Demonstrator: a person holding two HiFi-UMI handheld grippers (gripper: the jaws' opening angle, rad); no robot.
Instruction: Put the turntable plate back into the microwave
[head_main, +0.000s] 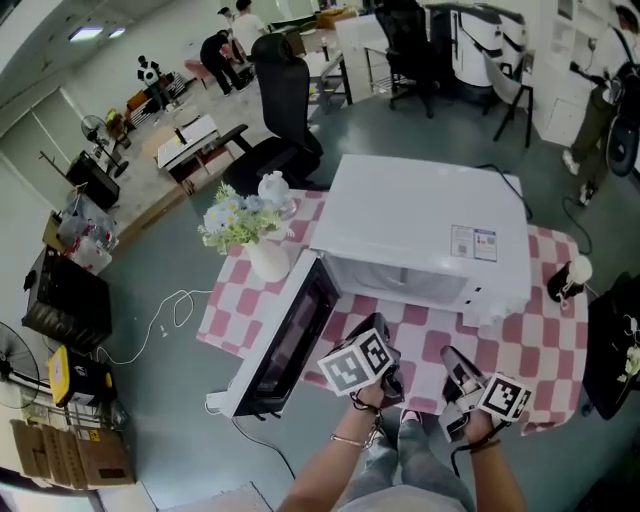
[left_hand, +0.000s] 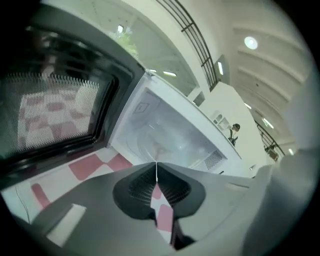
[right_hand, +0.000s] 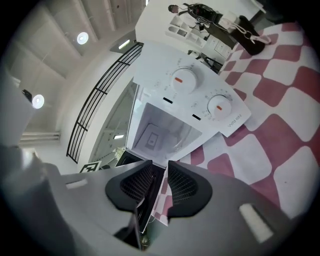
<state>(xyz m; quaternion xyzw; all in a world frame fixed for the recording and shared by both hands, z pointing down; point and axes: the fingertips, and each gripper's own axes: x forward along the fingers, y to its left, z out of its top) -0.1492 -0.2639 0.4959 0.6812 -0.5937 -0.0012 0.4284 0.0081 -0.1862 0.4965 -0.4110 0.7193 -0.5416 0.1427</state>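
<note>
A white microwave (head_main: 420, 225) stands on the red and white checked tablecloth (head_main: 555, 340) with its door (head_main: 290, 340) swung wide open to the left. In the left gripper view a faint round glassy shape, likely the turntable plate (left_hand: 162, 142), lies on the floor of the cavity (left_hand: 175, 117). My left gripper (head_main: 383, 340) (left_hand: 156, 167) hangs just before the opening, shut, its tips touching with nothing between them. My right gripper (head_main: 457, 365) (right_hand: 160, 165) hovers before the control panel side, its pads a narrow gap apart and empty.
A white vase of flowers (head_main: 245, 225) stands at the table's left corner beside the door hinge. A small black and white figure (head_main: 568, 278) sits at the right edge. Two knobs (right_hand: 184, 80) mark the panel. Office chairs (head_main: 280, 110) stand beyond the table.
</note>
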